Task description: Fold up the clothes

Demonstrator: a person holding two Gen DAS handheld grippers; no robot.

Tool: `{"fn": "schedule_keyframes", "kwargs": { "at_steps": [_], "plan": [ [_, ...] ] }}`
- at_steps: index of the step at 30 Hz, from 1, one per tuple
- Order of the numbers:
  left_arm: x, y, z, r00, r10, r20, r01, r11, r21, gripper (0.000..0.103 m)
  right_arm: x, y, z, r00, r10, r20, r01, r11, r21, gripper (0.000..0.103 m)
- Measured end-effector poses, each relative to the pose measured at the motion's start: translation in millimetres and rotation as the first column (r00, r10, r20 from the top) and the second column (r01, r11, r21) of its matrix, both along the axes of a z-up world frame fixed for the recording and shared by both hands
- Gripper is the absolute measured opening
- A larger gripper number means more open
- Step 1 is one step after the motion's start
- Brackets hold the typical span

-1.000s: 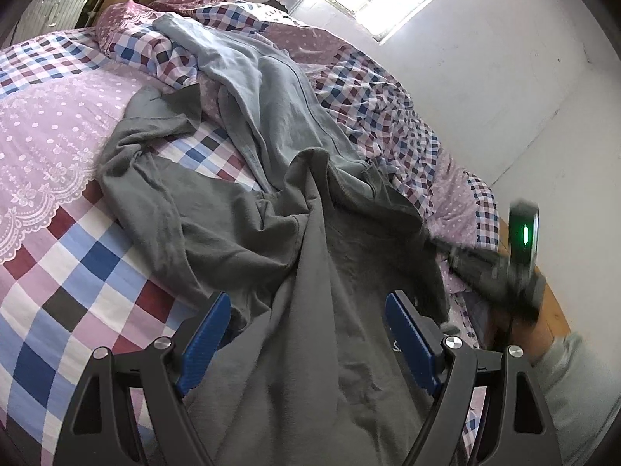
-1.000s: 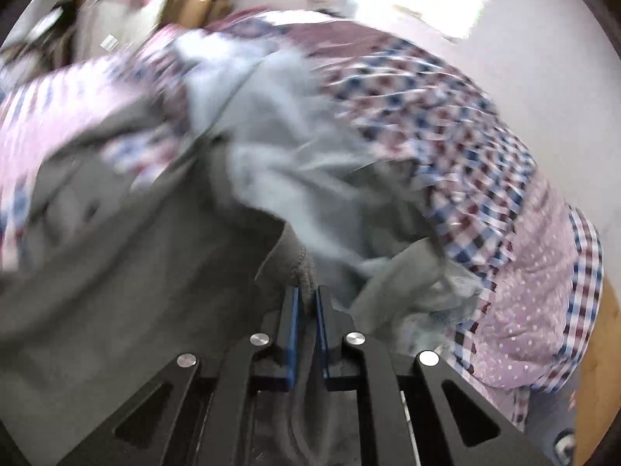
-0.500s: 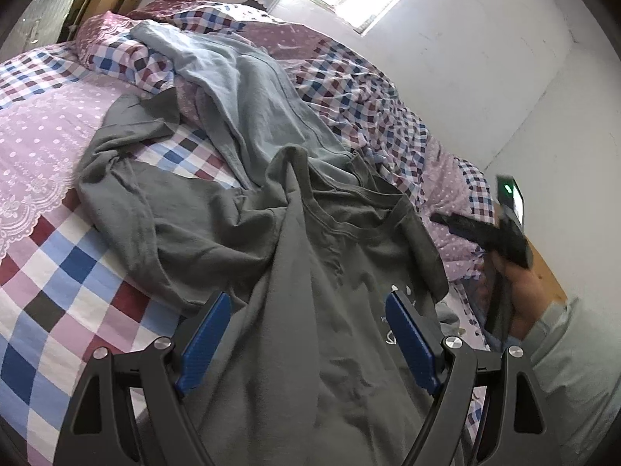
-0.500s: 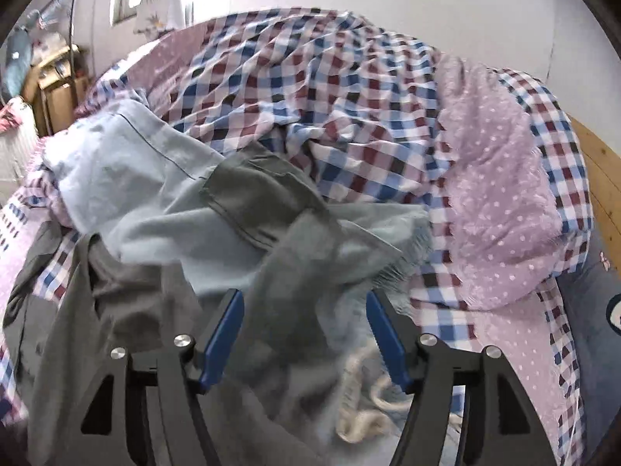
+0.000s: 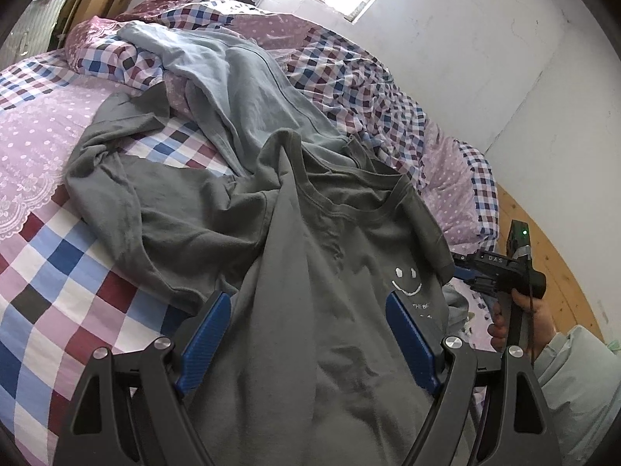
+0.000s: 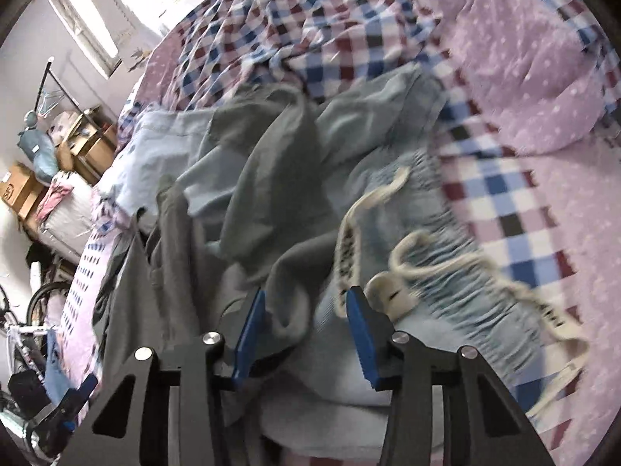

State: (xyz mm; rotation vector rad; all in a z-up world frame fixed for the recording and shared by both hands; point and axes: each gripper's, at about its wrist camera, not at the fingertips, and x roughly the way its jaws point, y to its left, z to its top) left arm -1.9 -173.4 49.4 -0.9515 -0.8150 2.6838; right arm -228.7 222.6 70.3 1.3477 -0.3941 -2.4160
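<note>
A dark grey T-shirt (image 5: 330, 291) with a white smiley print lies front up on the bed, collar away from me and still creased. My left gripper (image 5: 310, 334) hovers open over its lower body, a blue pad on either side. A hand holds my right gripper (image 5: 464, 272) at the shirt's right sleeve. In the right wrist view that gripper (image 6: 306, 341) is open, with a fold of the grey sleeve (image 6: 287, 295) between its pads. Light blue drawstring trousers (image 6: 427, 233) lie under and beside the sleeve, and stretch behind the shirt (image 5: 248, 89) in the left wrist view.
The bed has a checked and pink dotted cover (image 5: 58, 272), with a bunched checked quilt (image 5: 349, 77) along the white wall. A wooden bed edge (image 5: 551, 256) runs at the right. Cardboard boxes (image 6: 19, 190) and a bicycle (image 6: 23, 322) stand beyond the bed.
My right gripper let go of the grey fabric it pinched, swung over to the shirt's right sleeve, and its fingers have since narrowed around a fold. The shirt now lies flatter, smiley showing.
</note>
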Motion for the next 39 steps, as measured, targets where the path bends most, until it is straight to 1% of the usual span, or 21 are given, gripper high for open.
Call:
{"fn": "schedule_keyframes", "kwargs": {
  "at_steps": [1,2,3,4,7,11,13,15,17,19,21,22,24,25,26,27,28,31,34,36,39],
  "plan": [
    [-0.2,1.0,-0.3,1.000,-0.003,0.002,0.003,1.000,-0.003,0.085,1.4,-3.1,-2.3,1.000,0.013,0.010,-0.013,1.000,-0.014,0.039],
    [0.0,1.7,-0.3,1.000,-0.004,0.003,0.004,1.000,-0.005,0.085,3.1,-4.8,-3.3,1.000,0.019,0.012,-0.019,1.000,-0.018,0.009],
    [0.0,2.3,-0.5,1.000,-0.006,0.003,0.006,1.000,-0.008,0.085,6.4,-7.7,-0.8,1.000,0.016,-0.002,-0.016,1.000,0.000,0.003],
    [0.1,2.9,-0.6,1.000,-0.008,0.004,0.008,1.000,-0.011,0.085,10.1,-10.9,2.4,1.000,0.012,-0.019,-0.011,1.000,0.022,0.002],
    [-0.2,2.0,-1.0,1.000,-0.009,0.003,0.009,1.000,-0.009,0.085,23.2,-8.3,25.1,0.992,-0.048,-0.115,0.051,0.999,0.018,0.002],
    [0.2,-2.8,-1.6,1.000,-0.004,0.003,0.004,1.000,0.013,0.085,54.4,-5.1,76.1,0.946,-0.160,-0.280,0.163,0.987,-0.013,0.001],
    [0.0,-4.8,-1.5,1.000,-0.001,0.003,0.001,1.000,0.024,0.085,67.1,-13.3,100.0,0.922,-0.165,-0.349,0.181,0.983,0.013,0.001],
    [-0.2,-6.6,-1.6,1.000,-0.002,0.004,0.002,0.999,0.036,0.085,72.9,-28.2,117.9,0.914,-0.152,-0.376,0.192,0.979,0.070,0.001],
    [-0.3,-7.3,-1.2,1.000,-0.006,0.004,0.006,0.999,0.045,0.085,64.5,-47.9,108.9,0.950,-0.058,-0.306,0.115,0.978,0.173,0.001],
    [-0.2,-7.2,-0.3,1.000,-0.012,0.001,0.011,0.999,0.052,0.085,55.0,-68.0,97.8,0.976,0.041,-0.214,0.018,0.963,0.269,0.002],
    [0.0,-6.9,0.6,1.000,-0.014,-0.001,0.014,0.998,0.057,0.085,54.7,-85.4,73.5,0.983,0.144,-0.115,-0.097,0.935,0.341,0.001],
    [0.2,-6.8,1.1,1.000,-0.015,-0.002,0.015,0.998,0.059,0.085,59.1,-87.8,67.2,0.982,0.152,-0.115,-0.099,0.922,0.373,0.001],
    [0.4,-6.6,2.0,1.000,-0.018,-0.004,0.018,0.998,0.064,0.085,62.3,-77.4,62.7,0.983,0.098,-0.153,-0.036,0.931,0.364,0.004],
    [0.6,-6.4,2.5,1.000,-0.019,-0.005,0.020,0.998,0.067,0.085,61.5,-69.5,62.3,0.984,0.062,-0.169,0.000,0.940,0.342,0.017],
    [0.7,-6.3,2.9,1.000,-0.020,-0.007,0.021,0.997,0.069,0.085,57.1,-59.2,61.2,0.985,0.017,-0.172,0.039,0.946,0.321,0.042],
    [0.9,-6.2,3.4,1.000,-0.022,-0.008,0.022,0.997,0.071,0.085,52.0,-48.6,59.9,0.985,-0.029,-0.170,0.080,0.950,0.302,0.052],
    [1.0,-6.1,3.8,1.000,-0.023,-0.009,0.024,0.997,0.074,0.085,45.8,-36.5,56.1,0.985,-0.075,-0.157,0.119,0.950,0.290,0.057],
    [1.2,-5.3,4.3,1.000,-0.027,-0.010,0.028,0.997,0.079,0.085,27.9,-5.0,44.2,0.978,-0.180,-0.103,0.201,0.942,0.268,0.057],
    [1.2,-3.7,3.4,0.999,-0.032,-0.009,0.033,0.997,0.075,0.085,11.5,22.4,29.8,0.971,-0.232,-0.053,0.238,0.940,0.246,0.057],
    [1.7,-2.9,3.2,0.999,-0.035,-0.012,0.036,0.997,0.072,0.085,-1.2,36.7,19.2,0.969,-0.244,-0.022,0.243,0.944,0.222,0.057],
    [1.2,-0.9,2.9,0.999,-0.047,-0.019,0.048,0.995,0.082,0.085,-13.1,47.6,7.3,0.971,-0.238,0.001,0.236,0.961,0.146,0.057]
  ]
}}
